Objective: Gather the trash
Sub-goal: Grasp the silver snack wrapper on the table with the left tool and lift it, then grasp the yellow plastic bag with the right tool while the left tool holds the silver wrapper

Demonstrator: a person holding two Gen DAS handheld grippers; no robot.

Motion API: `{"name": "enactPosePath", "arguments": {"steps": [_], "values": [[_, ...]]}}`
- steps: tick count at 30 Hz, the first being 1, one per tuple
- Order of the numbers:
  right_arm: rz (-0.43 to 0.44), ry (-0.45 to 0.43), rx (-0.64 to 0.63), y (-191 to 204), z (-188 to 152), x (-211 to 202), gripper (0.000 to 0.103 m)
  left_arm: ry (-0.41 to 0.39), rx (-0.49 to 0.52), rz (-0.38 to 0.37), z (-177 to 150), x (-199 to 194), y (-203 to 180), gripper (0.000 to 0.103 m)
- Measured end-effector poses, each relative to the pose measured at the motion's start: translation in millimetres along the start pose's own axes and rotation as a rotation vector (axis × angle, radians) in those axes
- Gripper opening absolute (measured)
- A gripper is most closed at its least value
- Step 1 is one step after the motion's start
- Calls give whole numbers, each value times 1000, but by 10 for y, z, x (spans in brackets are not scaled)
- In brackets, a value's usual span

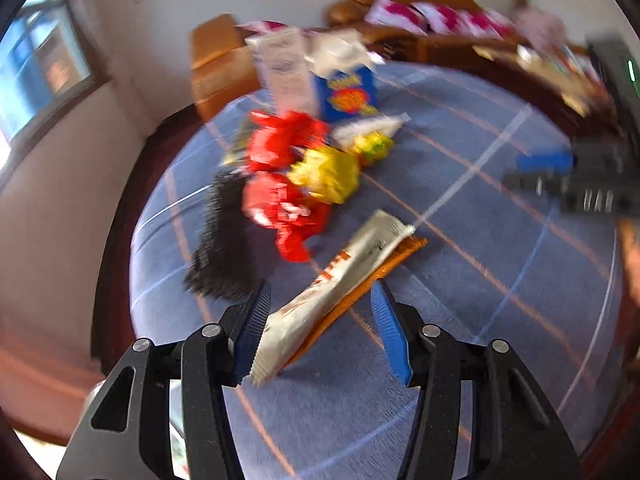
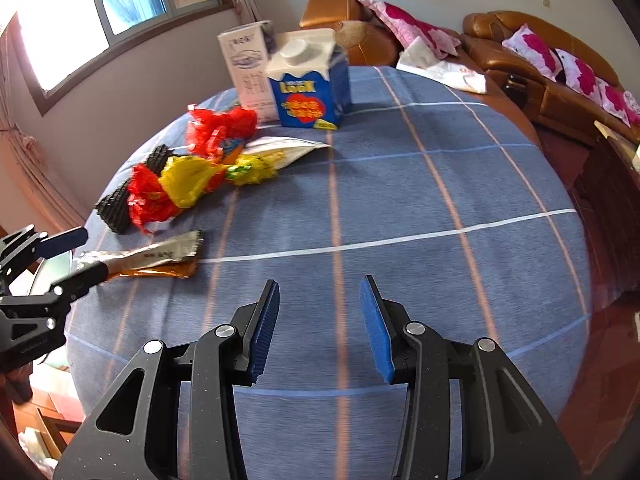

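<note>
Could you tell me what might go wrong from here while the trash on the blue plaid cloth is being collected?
The left gripper is open around the long white and orange wrapper, which touches only one pad, so closing may push it aside. The crumpled red wrappers lie close to the blue carton; reaching there could topple it.
</note>
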State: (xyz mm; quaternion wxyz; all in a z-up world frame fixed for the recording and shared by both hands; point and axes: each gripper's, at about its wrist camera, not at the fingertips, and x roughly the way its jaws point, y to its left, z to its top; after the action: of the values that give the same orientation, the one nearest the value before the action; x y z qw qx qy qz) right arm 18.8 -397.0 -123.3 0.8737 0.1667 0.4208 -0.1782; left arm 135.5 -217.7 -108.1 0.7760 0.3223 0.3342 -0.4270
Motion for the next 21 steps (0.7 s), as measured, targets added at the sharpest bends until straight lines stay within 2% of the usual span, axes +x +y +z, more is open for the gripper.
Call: {"name": "enactPosePath", "arguments": {"steps": [4,5,7,8,10,12,14,21], "values": [[13,10,-4,-123,133,12,42,56,63,9,-12,248,-48,52],[20,14,-3,-143,165,24,42,41,55,2,-13,247,-37,51],[30,20,-13,-168,246,80,42,46,32,-40,-15,246,-21,32],[31,20,-16,-170,269,101,42,45,27,-45,-20,243,-29,30],[38,21,-18,-174,338,169,42,36,29,-41,-36,228,-74,16],[31,11,-22,-169,400,227,42,24,39,-12,-54,211,-137,8],[35,10,-20,-159,448,276,42,6,13,-2,-83,177,-162,7],[84,-3,-29,-34,503,312,42,-56,-90,-50,-214,-222,-185,6]]}}
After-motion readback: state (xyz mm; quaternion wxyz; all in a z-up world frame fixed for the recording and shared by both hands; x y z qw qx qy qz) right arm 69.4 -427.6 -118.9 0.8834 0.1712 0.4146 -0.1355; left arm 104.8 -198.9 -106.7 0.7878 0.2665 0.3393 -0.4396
